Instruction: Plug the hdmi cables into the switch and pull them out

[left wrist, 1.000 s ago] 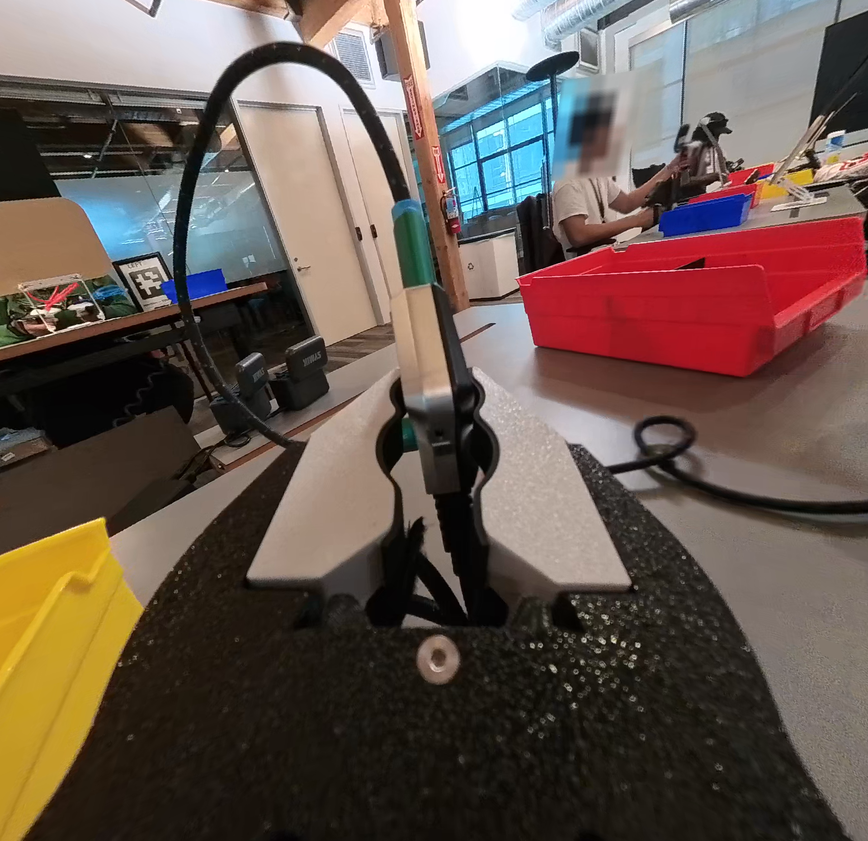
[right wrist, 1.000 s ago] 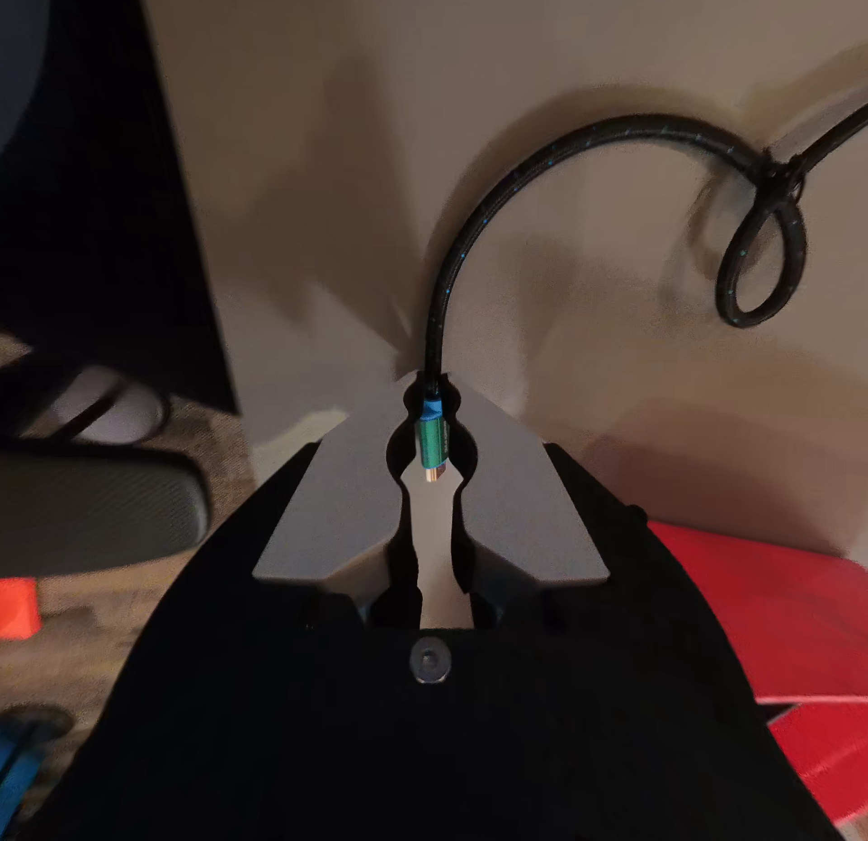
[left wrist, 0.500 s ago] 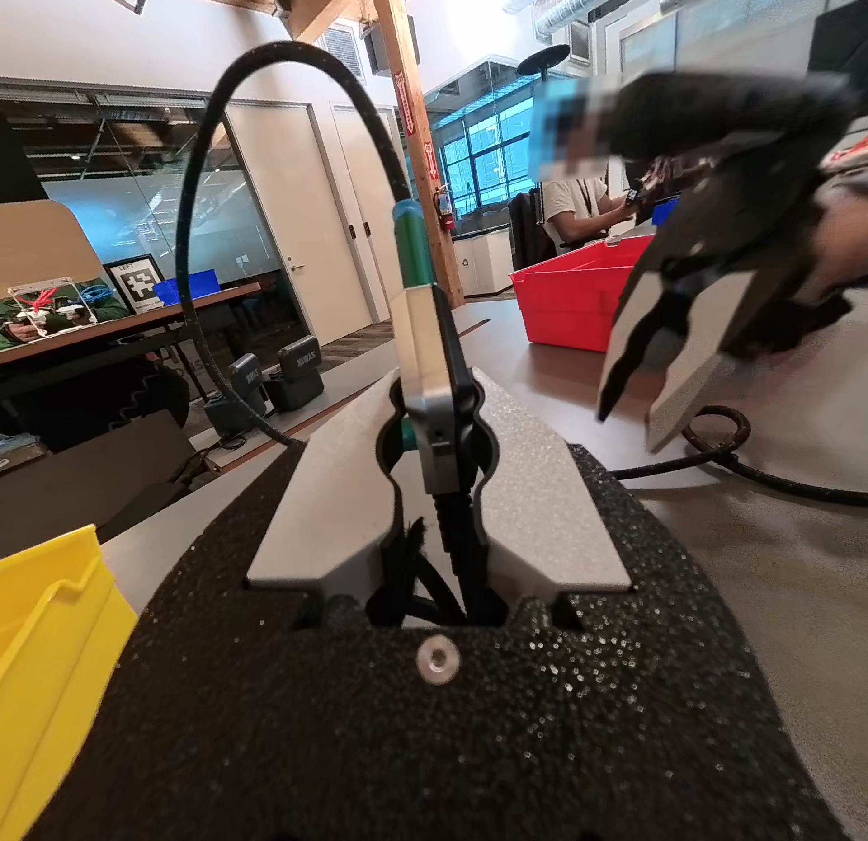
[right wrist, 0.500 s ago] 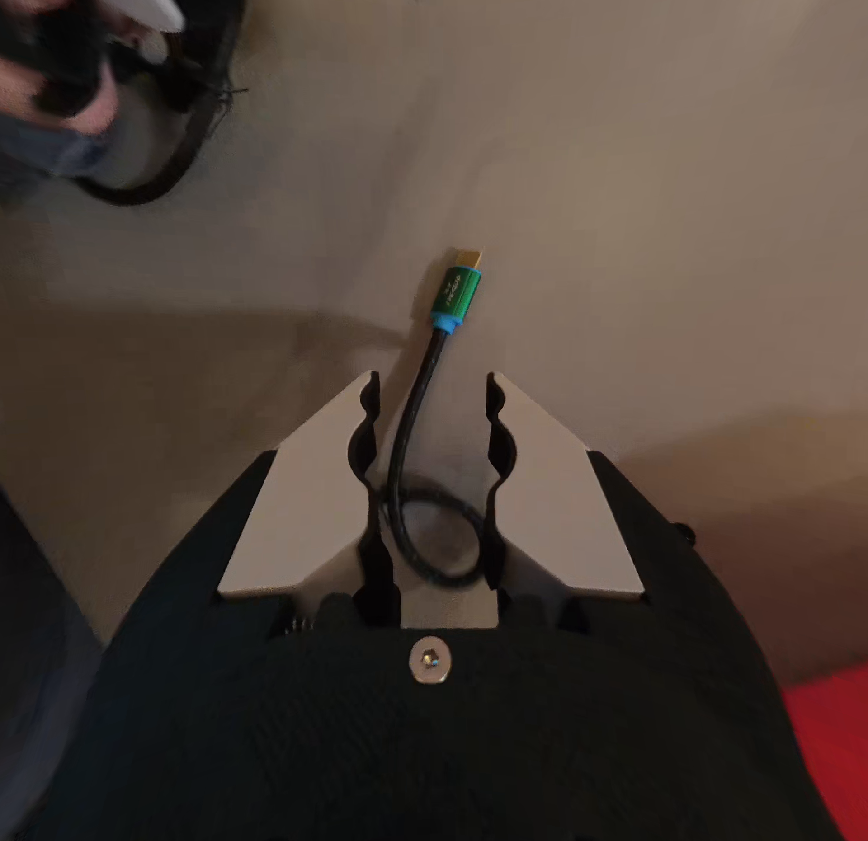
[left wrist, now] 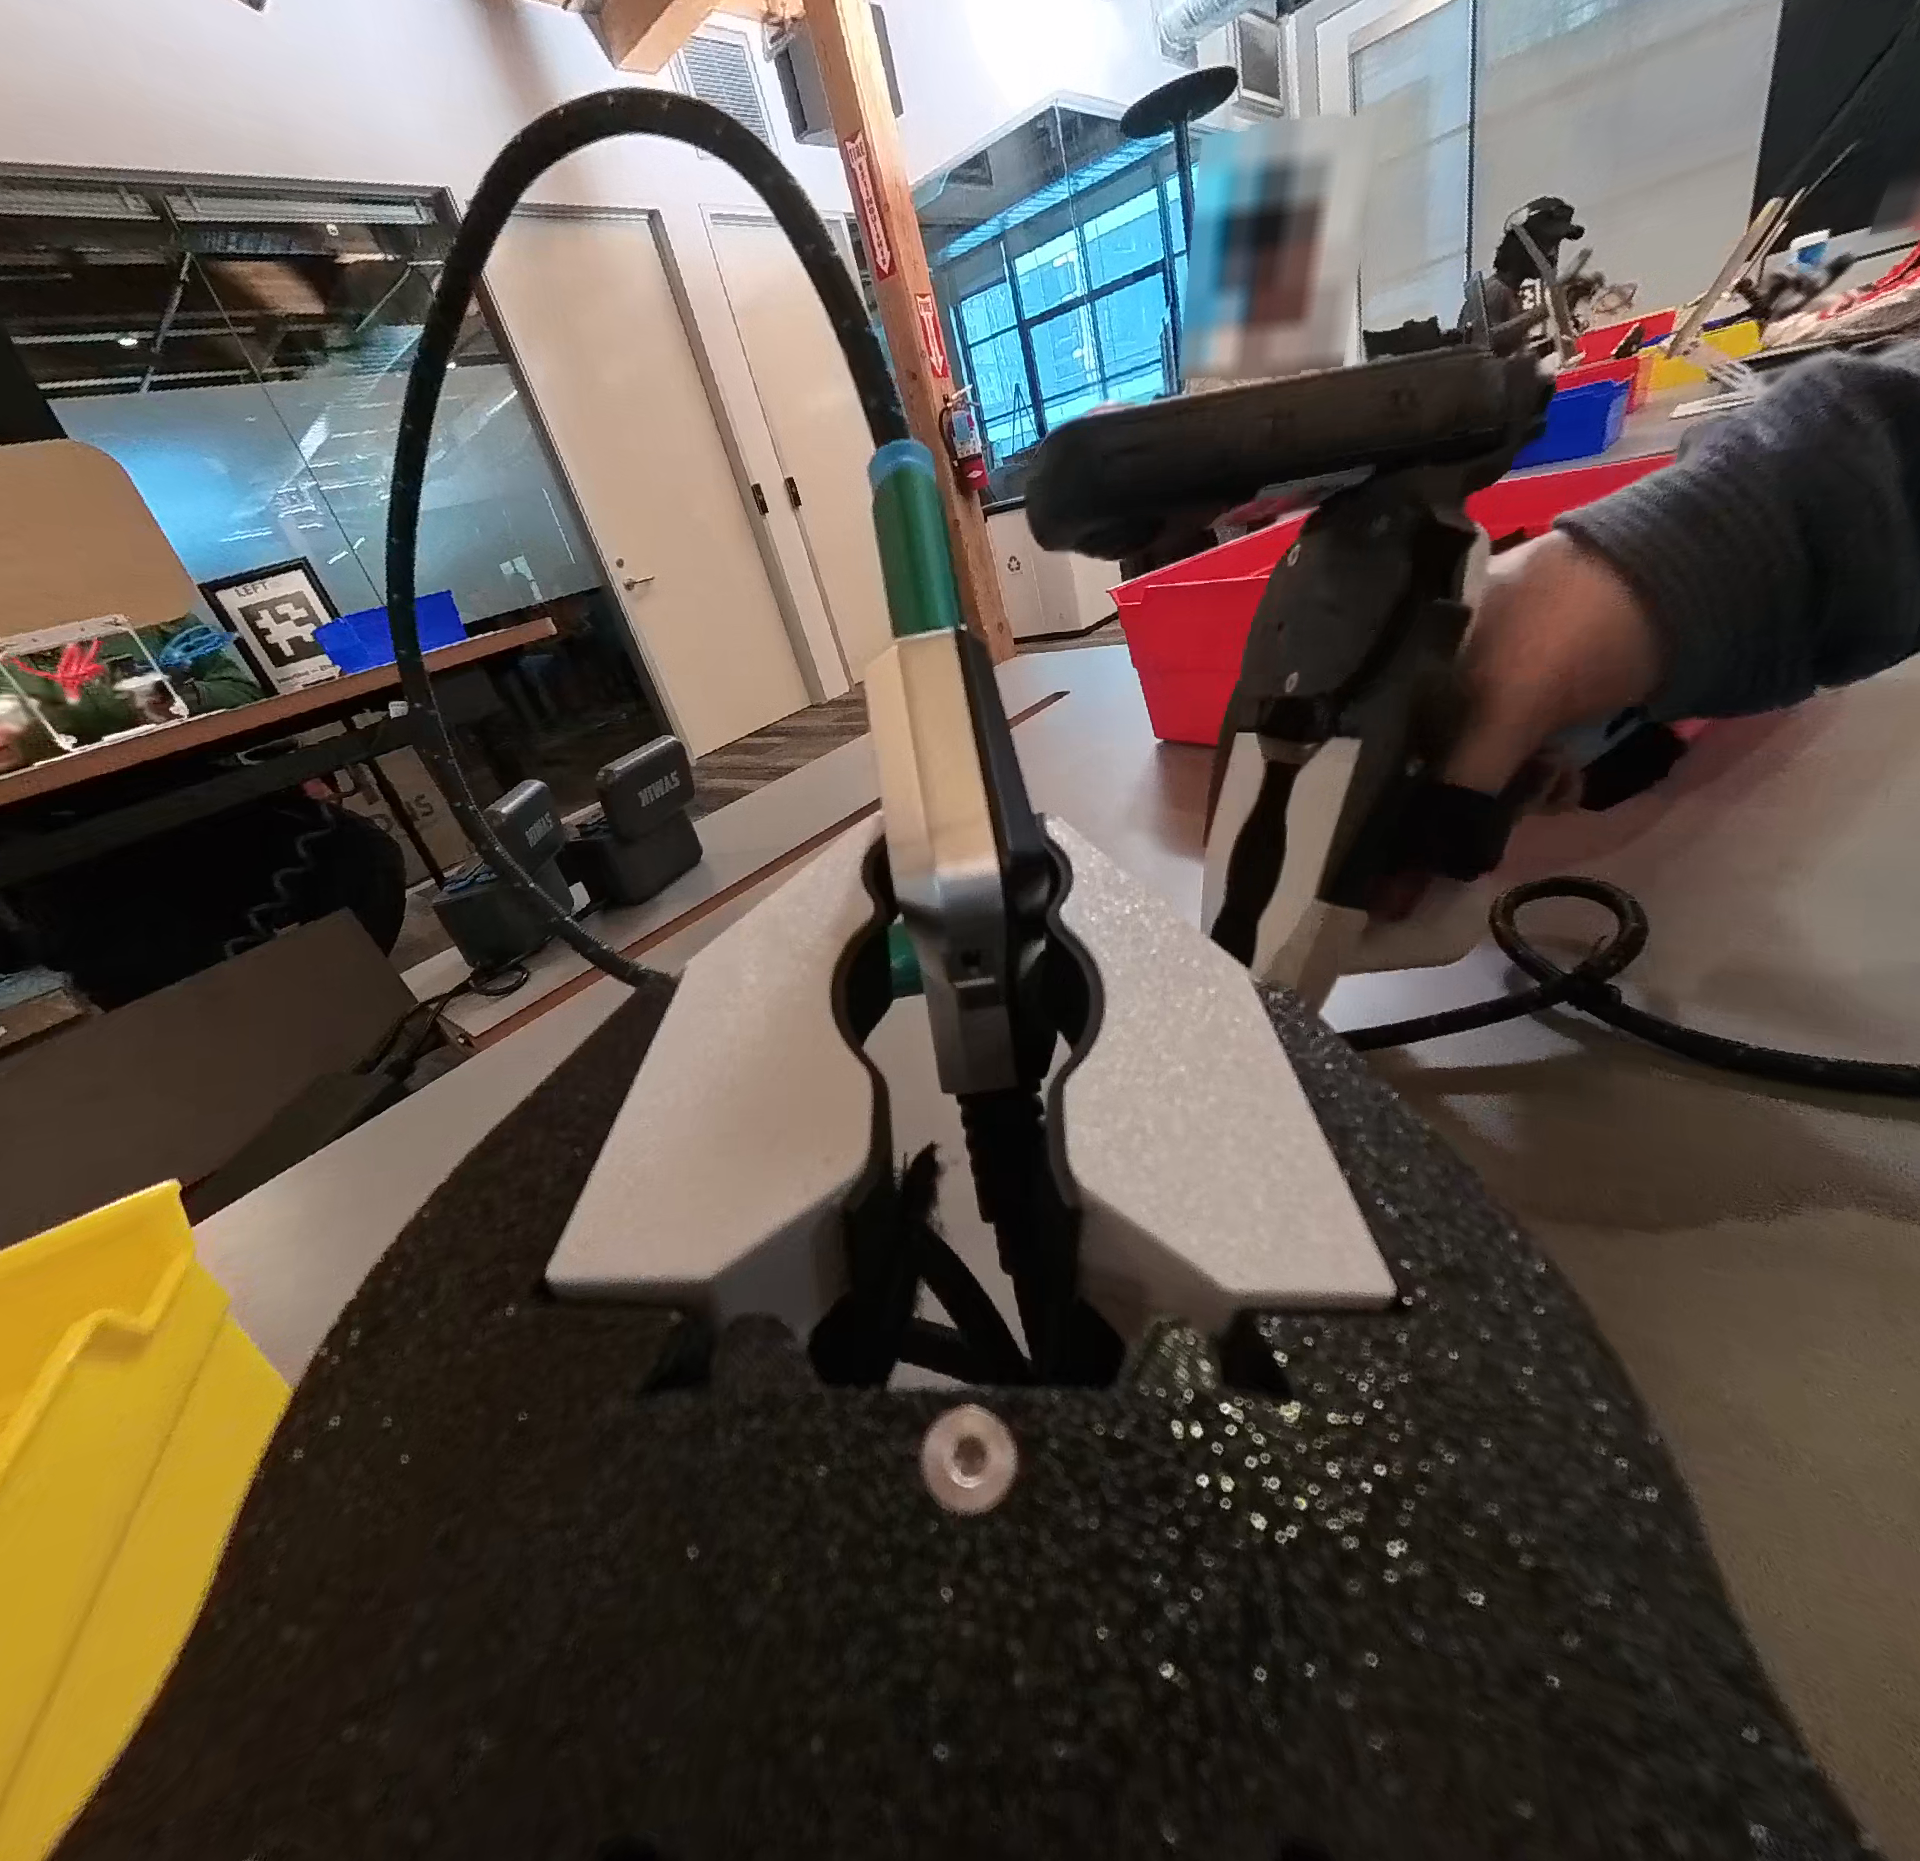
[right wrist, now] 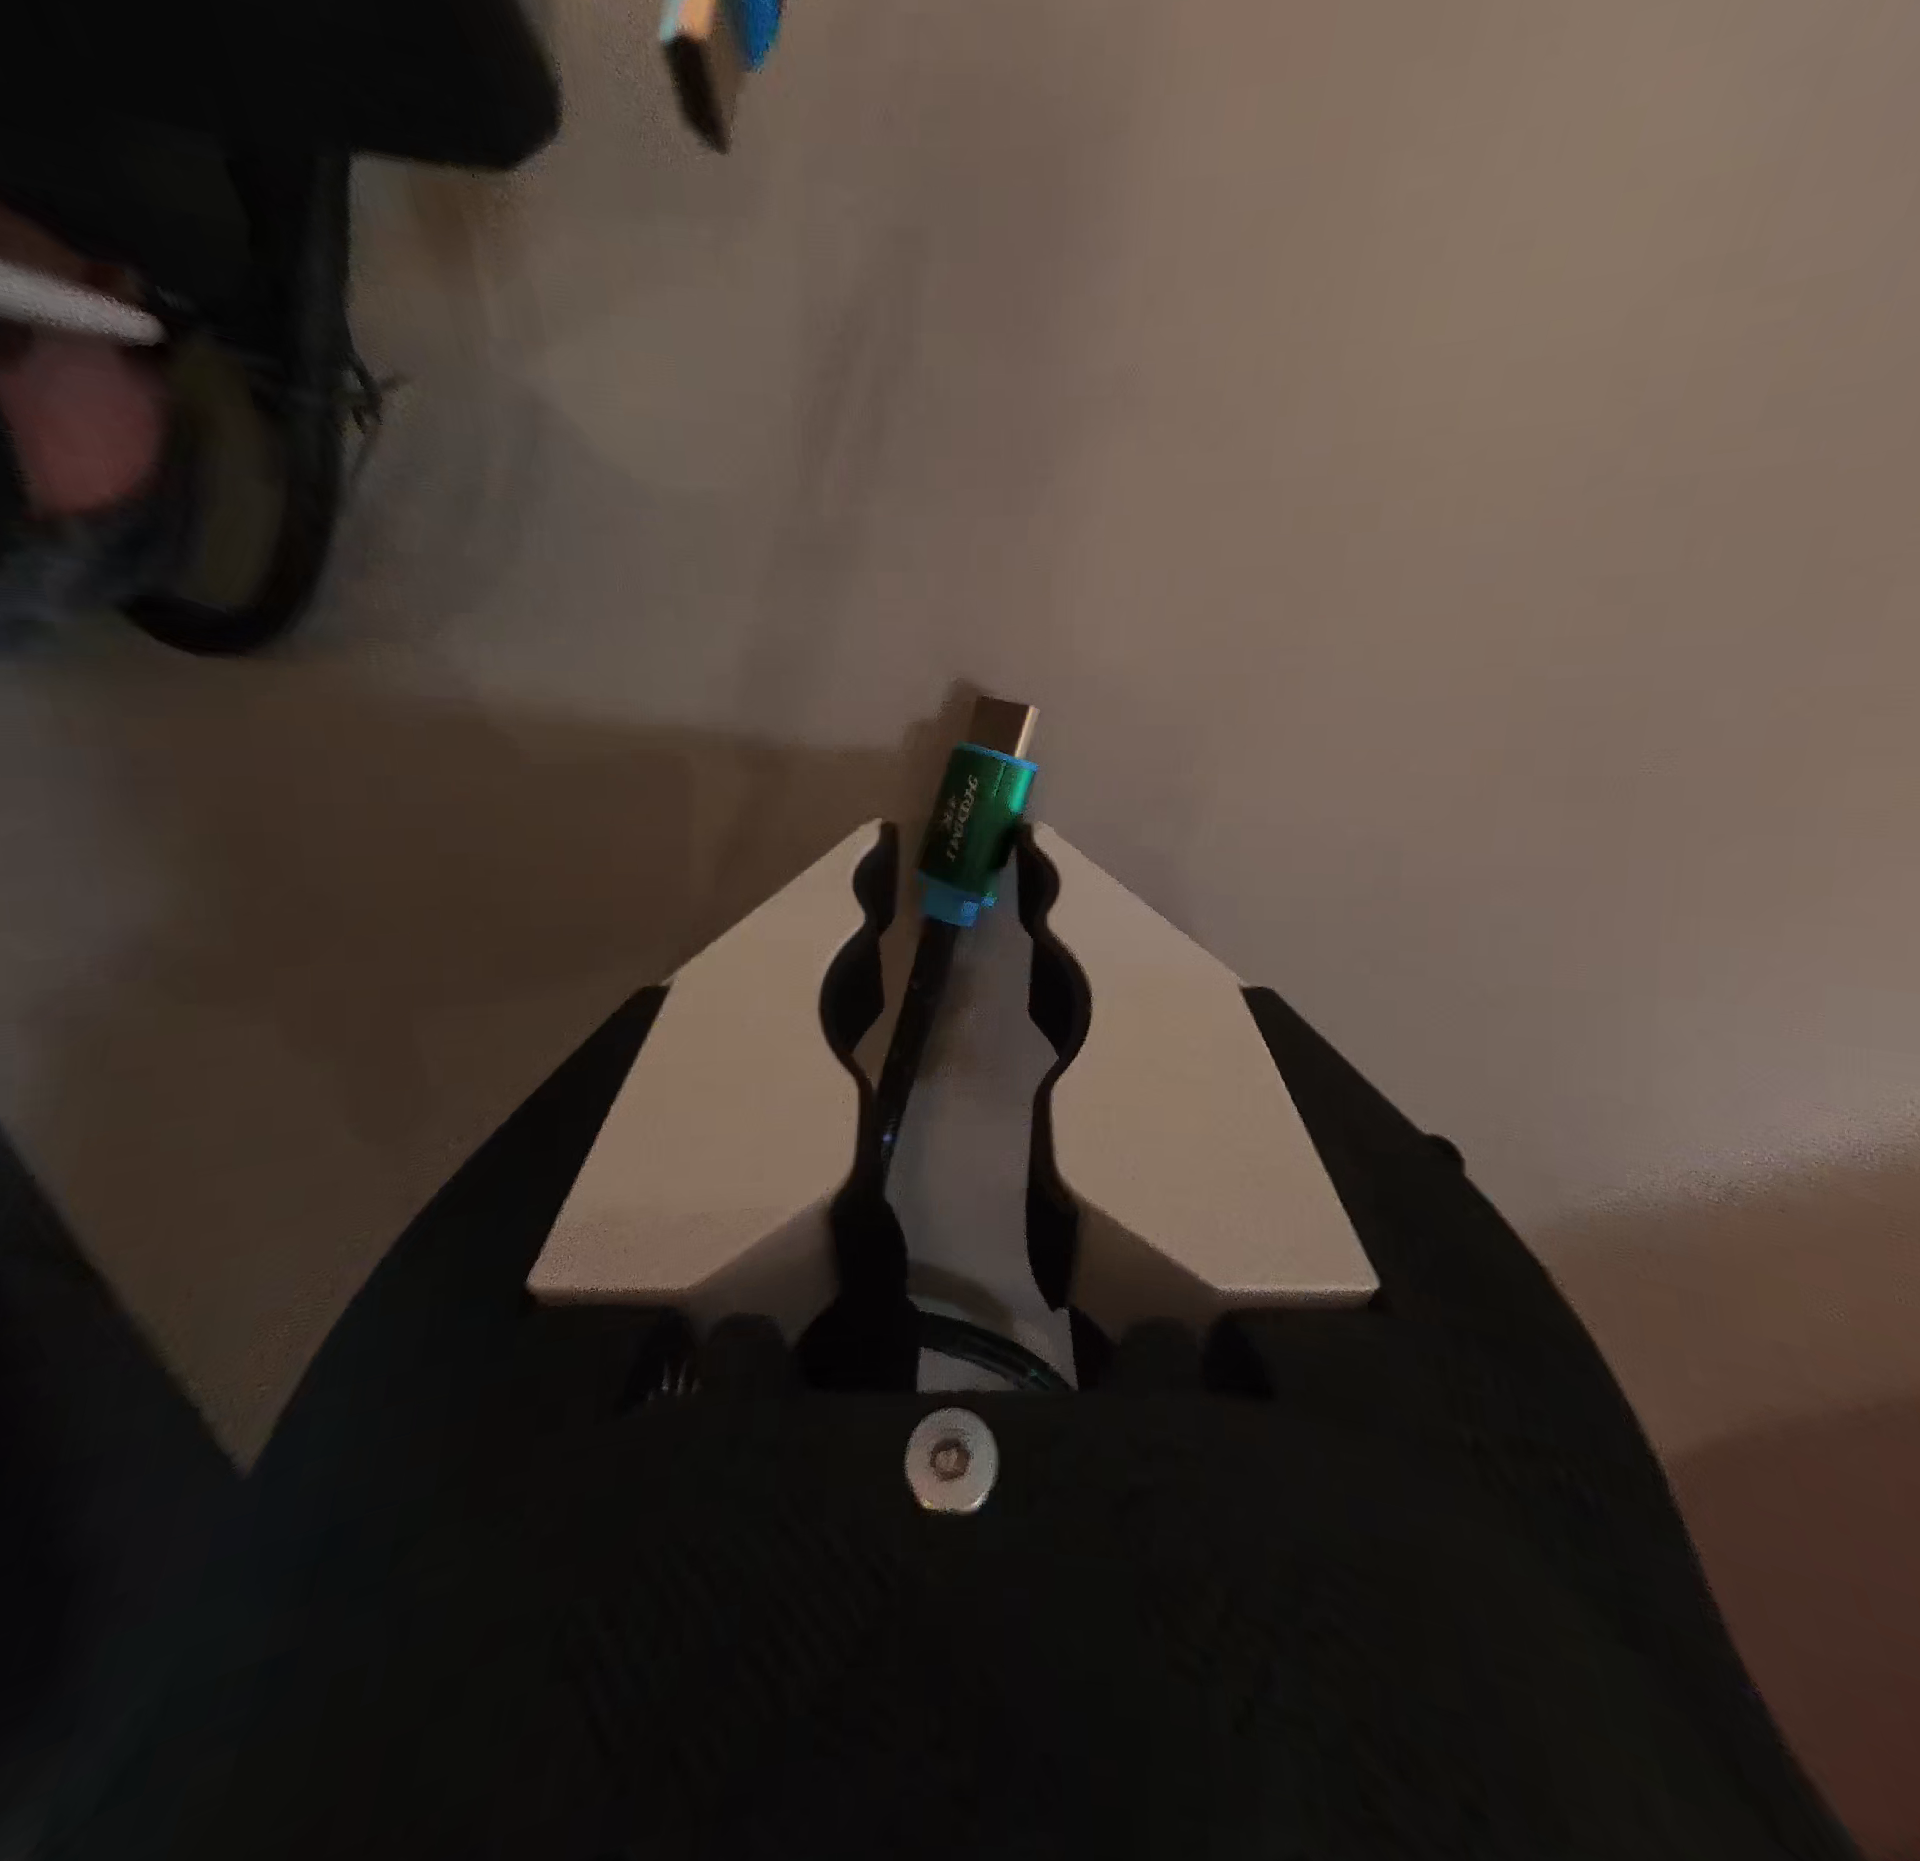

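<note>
Left claw [left wrist: 966, 938] clamps the silver switch [left wrist: 935, 814] upright, a green-plugged cable [left wrist: 912, 554] arching from its top. Right of the switch, the right claw [right wrist: 951, 855] stands narrowly parted around a second green plug [right wrist: 977, 809] lying on the counter [right wrist: 1351, 461], not pinching it. Beyond sits a red bin [left wrist: 1195, 648].

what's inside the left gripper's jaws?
The left gripper is shut on the silver switch, green plug on top. Black cables below; the switch's ports are hidden.
</note>
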The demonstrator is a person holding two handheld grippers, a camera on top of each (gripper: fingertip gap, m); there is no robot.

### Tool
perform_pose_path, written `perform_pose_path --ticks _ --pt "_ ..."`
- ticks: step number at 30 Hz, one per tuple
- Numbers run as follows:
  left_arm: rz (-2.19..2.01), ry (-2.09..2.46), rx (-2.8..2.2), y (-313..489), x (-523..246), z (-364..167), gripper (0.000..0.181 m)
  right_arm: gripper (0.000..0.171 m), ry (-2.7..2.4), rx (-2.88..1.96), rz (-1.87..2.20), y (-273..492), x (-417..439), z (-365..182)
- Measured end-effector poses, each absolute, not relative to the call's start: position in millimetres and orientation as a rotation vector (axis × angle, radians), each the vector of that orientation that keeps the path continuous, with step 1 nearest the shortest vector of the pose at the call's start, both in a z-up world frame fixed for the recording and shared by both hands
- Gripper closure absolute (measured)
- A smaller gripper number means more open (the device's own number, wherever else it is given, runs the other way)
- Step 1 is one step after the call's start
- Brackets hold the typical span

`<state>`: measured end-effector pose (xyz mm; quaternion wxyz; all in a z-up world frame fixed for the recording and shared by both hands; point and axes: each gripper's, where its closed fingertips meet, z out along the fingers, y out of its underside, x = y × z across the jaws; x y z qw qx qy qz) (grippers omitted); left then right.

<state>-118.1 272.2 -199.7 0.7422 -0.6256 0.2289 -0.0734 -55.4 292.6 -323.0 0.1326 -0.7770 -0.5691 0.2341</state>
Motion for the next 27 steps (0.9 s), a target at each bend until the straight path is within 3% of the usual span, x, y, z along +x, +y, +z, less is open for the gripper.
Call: perform_pose_path --ticks 6,18,27 --pt "-0.184 0.519 -1.361 270.2 -115.4 -199.0 0.160 0.157 -1.786 -1.996 0.516 288.9 -55.4 -317.4" --pt "-0.519 0.575 -1.151 234.6 -95.0 -161.7 0.162 0.159 -1.494 -0.967 -0.131 245.5 -38.1 -178.4" --pt "-0.374 0.719 -1.053 213.3 -73.7 -150.0 0.162 0.160 -1.300 -0.510 -0.411 207.4 -22.1 -118.4"
